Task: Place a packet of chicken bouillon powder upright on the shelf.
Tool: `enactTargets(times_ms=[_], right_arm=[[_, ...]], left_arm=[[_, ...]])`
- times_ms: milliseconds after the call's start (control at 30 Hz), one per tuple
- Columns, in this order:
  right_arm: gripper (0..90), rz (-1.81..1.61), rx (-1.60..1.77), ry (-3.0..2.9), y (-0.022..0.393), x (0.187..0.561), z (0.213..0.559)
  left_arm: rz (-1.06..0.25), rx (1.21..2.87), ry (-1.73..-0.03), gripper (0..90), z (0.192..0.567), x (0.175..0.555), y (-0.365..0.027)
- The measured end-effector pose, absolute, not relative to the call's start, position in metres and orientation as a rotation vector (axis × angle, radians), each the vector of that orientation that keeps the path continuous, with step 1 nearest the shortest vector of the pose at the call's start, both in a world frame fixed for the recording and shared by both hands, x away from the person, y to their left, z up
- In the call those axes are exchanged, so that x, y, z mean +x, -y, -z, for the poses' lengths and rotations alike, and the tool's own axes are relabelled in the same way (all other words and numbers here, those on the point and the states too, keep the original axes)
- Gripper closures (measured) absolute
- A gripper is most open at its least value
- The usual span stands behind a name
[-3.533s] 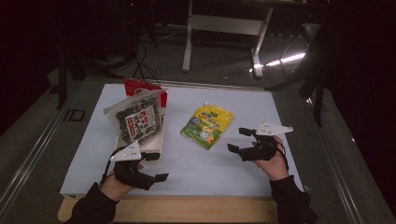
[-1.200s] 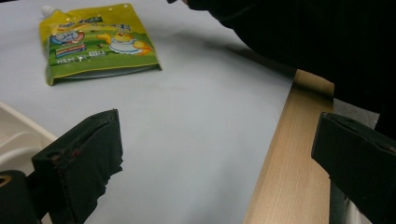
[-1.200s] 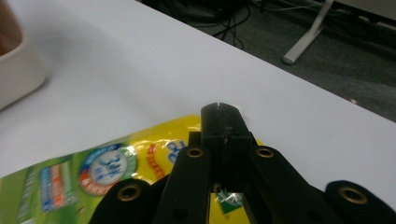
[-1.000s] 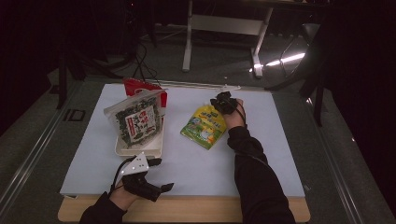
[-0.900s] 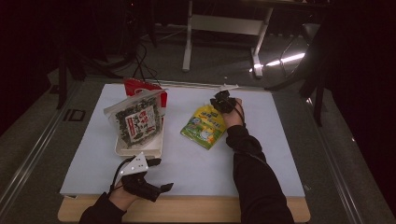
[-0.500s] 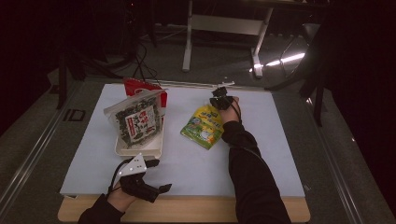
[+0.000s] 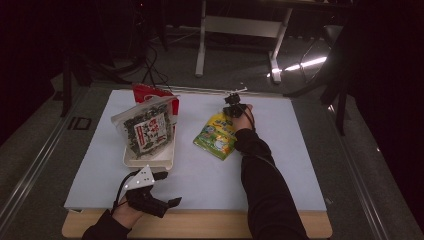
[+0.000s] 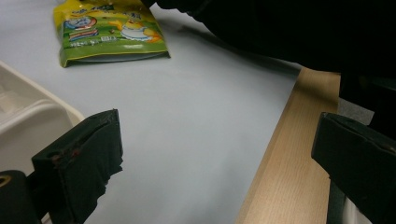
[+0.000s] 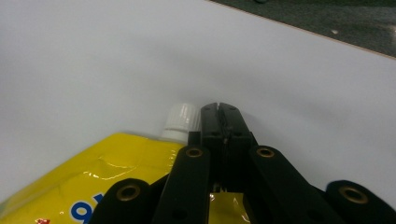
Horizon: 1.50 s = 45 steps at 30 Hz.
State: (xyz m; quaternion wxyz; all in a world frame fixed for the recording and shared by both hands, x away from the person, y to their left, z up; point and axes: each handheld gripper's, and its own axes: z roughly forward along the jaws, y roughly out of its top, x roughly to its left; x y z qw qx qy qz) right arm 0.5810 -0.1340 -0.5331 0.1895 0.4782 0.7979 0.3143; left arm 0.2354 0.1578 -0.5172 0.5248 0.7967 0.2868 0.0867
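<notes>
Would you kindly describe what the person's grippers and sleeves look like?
Both grippers are black. The left gripper carries a grey three-cornered plate with a black cable looping behind; its pads look worn. The right gripper has brass-coloured rivets on its linkage. Both sleeves are black.

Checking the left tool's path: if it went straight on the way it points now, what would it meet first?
Probably the yellow pouch. The left tool, jaws wide open, looks along bare white mat toward it; depth is hard to judge, and the white tray lies just beside the line.
</notes>
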Motion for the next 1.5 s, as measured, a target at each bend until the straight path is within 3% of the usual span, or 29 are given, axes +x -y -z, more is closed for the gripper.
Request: enactTargets(times_ms=[267, 867, 1500], right_arm=[[90.0, -0.875, 1.334, -2.292, 0.133, 0.579, 0.532], [89.9, -0.970, 1.203, -2.366, 0.128, 0.537, 0.528], [89.9, -0.904, 1.334, -2.335, 0.121, 0.563, 0.535]], left_arm=[[-0.208, 1.908, -0.685, 2.9, 0.517, 0.236, -0.157], [-0.202, 1.910, -0.676, 2.9, 0.516, 0.238, -0.153], [-0.201, 1.916, -0.680, 2.9, 0.518, 0.238, -0.155]])
